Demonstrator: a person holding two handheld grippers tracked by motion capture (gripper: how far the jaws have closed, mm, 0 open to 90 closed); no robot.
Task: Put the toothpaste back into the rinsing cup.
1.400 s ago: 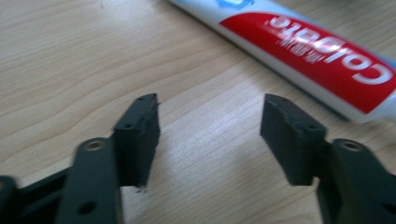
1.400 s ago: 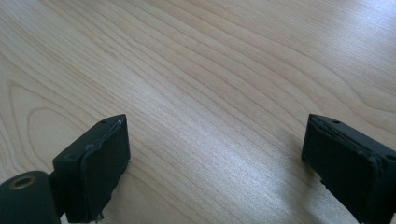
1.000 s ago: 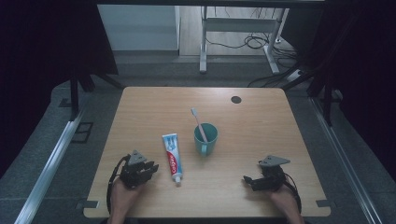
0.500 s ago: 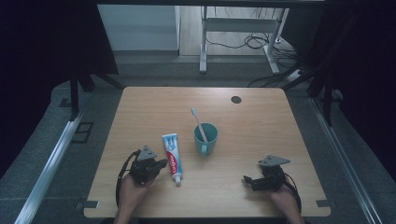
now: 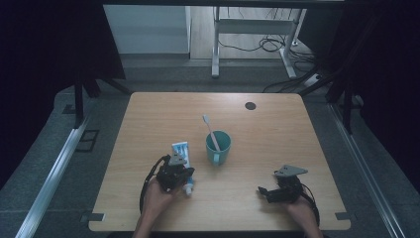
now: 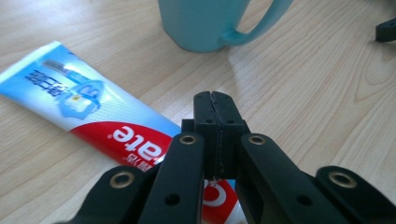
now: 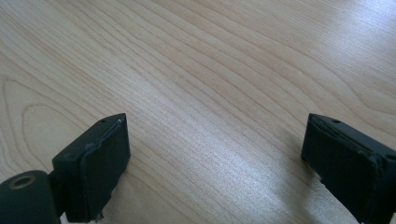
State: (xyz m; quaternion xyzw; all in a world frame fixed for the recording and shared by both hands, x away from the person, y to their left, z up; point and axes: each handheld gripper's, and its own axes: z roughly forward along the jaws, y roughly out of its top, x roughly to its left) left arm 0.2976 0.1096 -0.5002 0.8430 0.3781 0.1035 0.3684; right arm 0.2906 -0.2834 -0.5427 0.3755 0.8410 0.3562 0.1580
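A blue, white and red toothpaste tube (image 5: pixel 180 148) lies on the wooden table (image 5: pixel 277 139), left of a teal mug (image 5: pixel 218 147) holding a white toothbrush (image 5: pixel 210 130). My left gripper (image 5: pixel 182 171) hovers over the tube's lower half and hides it. In the left gripper view its jaws are pressed together with nothing between them (image 6: pixel 215 121), the tube (image 6: pixel 93 112) lies beneath and to the left, and the mug (image 6: pixel 205 23) is ahead. My right gripper (image 5: pixel 265 192) rests near the front right, open over bare wood (image 7: pixel 215 158).
A small dark round grommet (image 5: pixel 250 105) sits in the far right part of the tabletop. Beyond the table are a metal stand's legs (image 5: pixel 215 54) and cables (image 5: pixel 267 44) on the floor. The right gripper's fingertip (image 6: pixel 386 29) shows at the left gripper view's edge.
My left gripper has moved right and forward, from beside the toothpaste tube to over its lower half. The right gripper has stayed in place.
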